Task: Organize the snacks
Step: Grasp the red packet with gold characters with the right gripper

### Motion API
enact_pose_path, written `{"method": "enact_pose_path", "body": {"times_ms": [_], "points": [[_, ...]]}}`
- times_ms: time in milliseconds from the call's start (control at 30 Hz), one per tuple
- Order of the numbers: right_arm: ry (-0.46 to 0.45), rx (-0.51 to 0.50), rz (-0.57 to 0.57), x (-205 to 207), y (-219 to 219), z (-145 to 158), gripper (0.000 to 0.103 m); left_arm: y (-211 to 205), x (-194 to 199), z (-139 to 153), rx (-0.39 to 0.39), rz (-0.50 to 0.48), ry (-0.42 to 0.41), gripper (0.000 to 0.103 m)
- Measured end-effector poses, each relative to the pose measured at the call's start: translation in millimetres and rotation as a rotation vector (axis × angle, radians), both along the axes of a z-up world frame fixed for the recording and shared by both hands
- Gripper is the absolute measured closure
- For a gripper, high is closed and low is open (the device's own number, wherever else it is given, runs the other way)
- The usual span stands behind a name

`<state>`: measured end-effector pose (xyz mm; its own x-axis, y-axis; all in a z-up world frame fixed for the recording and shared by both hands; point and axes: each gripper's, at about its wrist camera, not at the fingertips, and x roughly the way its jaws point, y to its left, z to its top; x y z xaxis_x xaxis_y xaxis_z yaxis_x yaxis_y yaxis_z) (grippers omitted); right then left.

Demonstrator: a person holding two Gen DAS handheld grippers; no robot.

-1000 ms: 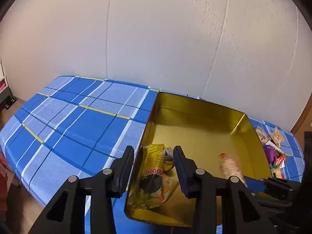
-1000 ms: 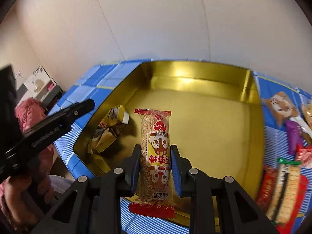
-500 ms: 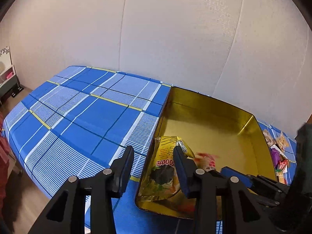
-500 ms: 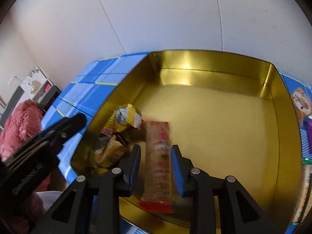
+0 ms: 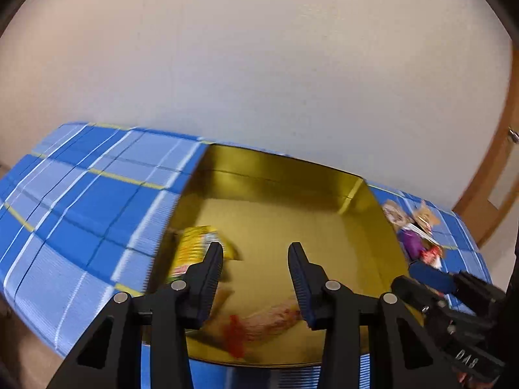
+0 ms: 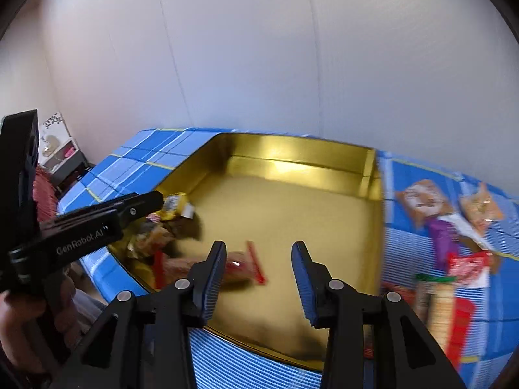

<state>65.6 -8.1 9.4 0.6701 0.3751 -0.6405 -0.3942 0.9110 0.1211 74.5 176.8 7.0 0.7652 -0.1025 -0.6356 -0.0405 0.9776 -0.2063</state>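
A gold tin box sits on the blue plaid cloth. Inside it, at its near left, lie a yellow snack bag and a long red-ended snack pack. My right gripper hovers above the tin's near part; its jaws are opening and nothing is between them, the red-ended pack lying below on the tin floor. My left gripper is open and empty over the same end of the tin. It also shows from the side in the right wrist view.
Several loose snack packs lie on the cloth right of the tin: two brown packs, a purple one, a red one and cracker packs. A white wall stands close behind. A hand holds the left gripper.
The right gripper let go of the red-ended pack, which now lies in the tin, and its jaws widened. Both views shifted; the left gripper stayed open.
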Motion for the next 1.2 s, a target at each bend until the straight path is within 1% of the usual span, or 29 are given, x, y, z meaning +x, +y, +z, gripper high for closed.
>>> {"method": "enact_pose_path", "body": {"times_ms": [167,300,400,467,567,667,767,833,933,967,1000,1133,1200], "points": [[-0.002,-0.006,-0.082,-8.6,-53.7,1.3,0.061,-21.1,2.2,-1.5,-0.022,-0.079,-0.005,0.061],[0.024,-0.009,-0.180,-11.9,-101.2,-2.5,0.061,-43.1,2.1,-0.3,-0.022,-0.147,-0.018,0.061],[0.055,-0.011,-0.273,-12.8,-139.6,-8.9,0.061,-57.4,0.4,-0.2,-0.027,-0.194,-0.026,0.061],[0.092,-0.018,-0.343,-12.0,-163.1,-16.2,0.061,-66.2,-2.6,-0.5,-0.033,-0.218,-0.020,0.061],[0.162,-0.022,-0.391,-11.9,-187.1,-30.2,0.061,-77.2,-3.2,-1.8,-0.051,-0.251,-0.017,0.061],[0.224,-0.028,-0.369,-10.3,-192.3,-44.6,0.060,-87.5,-7.2,-0.3,-0.048,-0.278,-0.031,0.061],[0.244,-0.050,-0.337,-10.6,-185.3,-54.8,0.060,-97.5,-11.8,0.0,-0.035,-0.299,-0.043,0.061],[0.245,-0.039,-0.322,-9.1,-182.4,-56.7,0.060,-103.2,-16.0,-0.5,-0.031,-0.318,-0.044,0.061],[0.240,-0.050,-0.315,-5.8,-178.9,-58.1,0.056,-114.4,-19.2,-4.2,-0.016,-0.347,-0.038,0.061],[0.242,-0.057,-0.312,-4.9,-178.0,-58.8,0.053,-117.2,-19.5,-4.8,-0.008,-0.352,-0.036,0.061],[0.245,-0.061,-0.309,-4.2,-177.3,-59.5,0.052,-122.2,-21.0,-5.8,0.008,-0.361,-0.035,0.061],[0.250,-0.104,-0.284,-0.9,-175.1,-60.7,0.052,-133.5,-27.2,-5.3,0.030,-0.397,-0.049,0.061],[0.250,-0.143,-0.286,2.7,-178.8,-60.0,0.057,-139.3,-30.3,-5.3,0.041,-0.418,-0.051,0.061]]}}
